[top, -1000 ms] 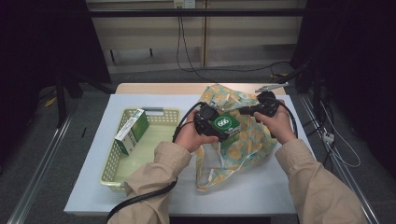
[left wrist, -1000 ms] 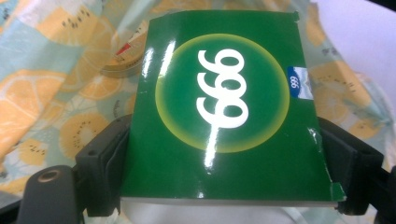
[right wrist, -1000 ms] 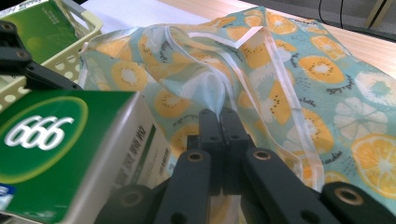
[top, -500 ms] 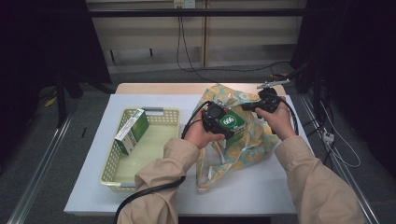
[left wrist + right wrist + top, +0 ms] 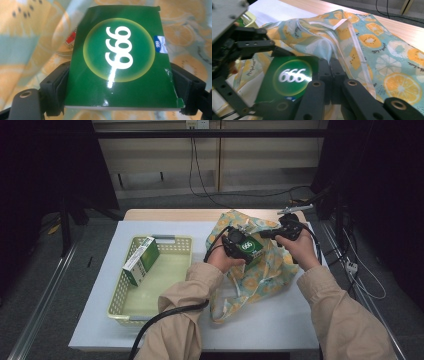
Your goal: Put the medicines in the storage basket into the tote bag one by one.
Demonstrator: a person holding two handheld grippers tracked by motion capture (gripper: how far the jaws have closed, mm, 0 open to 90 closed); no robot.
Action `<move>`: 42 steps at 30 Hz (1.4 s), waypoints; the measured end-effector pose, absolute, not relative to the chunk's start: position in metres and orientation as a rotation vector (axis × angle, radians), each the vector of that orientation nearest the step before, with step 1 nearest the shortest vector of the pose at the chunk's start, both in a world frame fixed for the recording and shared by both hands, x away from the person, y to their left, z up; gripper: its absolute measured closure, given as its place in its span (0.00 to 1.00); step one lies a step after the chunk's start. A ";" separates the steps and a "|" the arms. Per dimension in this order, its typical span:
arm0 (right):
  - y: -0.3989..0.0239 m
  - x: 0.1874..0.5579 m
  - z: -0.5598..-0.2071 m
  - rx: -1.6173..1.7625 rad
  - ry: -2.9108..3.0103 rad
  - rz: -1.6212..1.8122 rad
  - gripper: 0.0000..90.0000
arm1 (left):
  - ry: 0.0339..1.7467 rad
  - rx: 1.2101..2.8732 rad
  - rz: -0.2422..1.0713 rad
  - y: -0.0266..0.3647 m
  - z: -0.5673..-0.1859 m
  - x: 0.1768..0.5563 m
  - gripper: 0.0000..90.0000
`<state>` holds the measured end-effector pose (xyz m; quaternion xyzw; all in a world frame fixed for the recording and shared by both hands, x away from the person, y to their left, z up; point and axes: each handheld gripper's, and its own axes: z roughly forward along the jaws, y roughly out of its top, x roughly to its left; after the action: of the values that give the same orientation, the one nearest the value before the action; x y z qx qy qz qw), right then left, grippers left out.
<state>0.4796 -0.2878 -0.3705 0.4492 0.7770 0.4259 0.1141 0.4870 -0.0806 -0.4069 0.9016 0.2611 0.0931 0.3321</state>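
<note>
A green box marked 666 (image 5: 248, 247) (image 5: 120, 57) sits crosswise between the jaws of my left gripper (image 5: 239, 245) (image 5: 121, 85), which is shut on its two sides. It hangs just over the mouth of a cloth bag printed with orange slices (image 5: 272, 270) (image 5: 387, 50). My right gripper (image 5: 280, 232) (image 5: 329, 70) is at the bag's far rim, jaws pressed together on the cloth. In the right gripper view the green box (image 5: 292, 75) is close to the left of those jaws.
A pale yellow basket (image 5: 120, 292) stands at the left of the white table (image 5: 300, 320), with a green and white box (image 5: 141, 260) leaning inside it. Something round with a red mark (image 5: 70, 42) lies in the bag behind the held box.
My left gripper has carried the green box a little to the right and lower, over the bag's mouth. The right gripper has stayed at the rim.
</note>
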 end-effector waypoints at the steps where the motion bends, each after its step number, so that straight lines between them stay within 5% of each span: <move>1: -0.288 0.479 -0.371 1.317 2.281 1.245 1.00 | 0.679 2.362 0.252 -0.081 -0.407 0.489 0.18; 19: -0.277 0.473 -0.369 1.299 2.309 1.260 1.00 | 0.824 2.260 0.328 -0.084 -0.414 0.527 0.16; 42: -0.270 0.470 -0.372 1.291 2.312 1.240 1.00 | 0.724 2.265 0.165 -0.011 -0.368 0.467 0.10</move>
<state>0.4701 -0.2697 -0.3717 0.4390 0.7861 0.4215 0.1085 0.4669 -0.0108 -0.3678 0.8827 0.2824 0.0645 0.3700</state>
